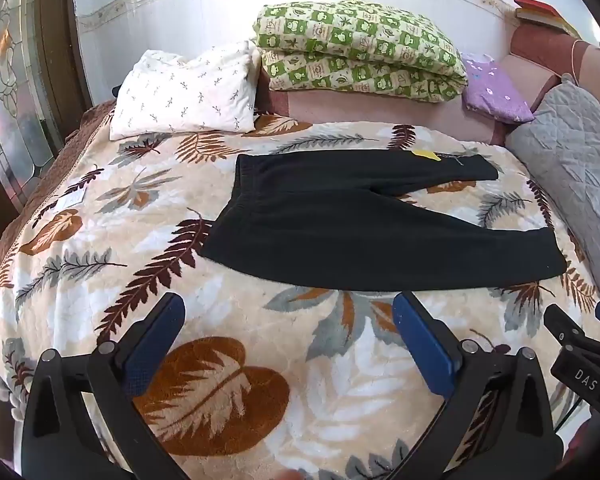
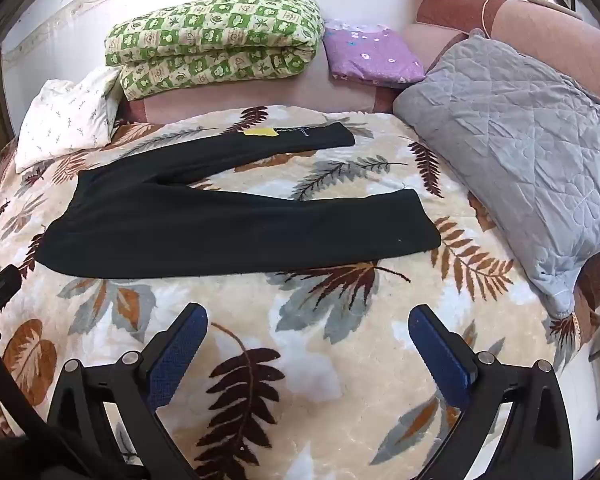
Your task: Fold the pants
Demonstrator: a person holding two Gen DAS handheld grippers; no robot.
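Black pants (image 1: 340, 224) spread flat on leaf-print blanket (image 1: 228, 320), legs splayed rightward, yellow tag (image 2: 260, 132) on the far leg, possibly a sticker, left gripper (image 1: 288, 312) wide open, empty, right gripper (image 2: 308, 324) likewise, both hovering short of the near leg

Bright, even daylight, soft shadows; both fisheye views sharp at centre, curved and black-vignetted at the edges.
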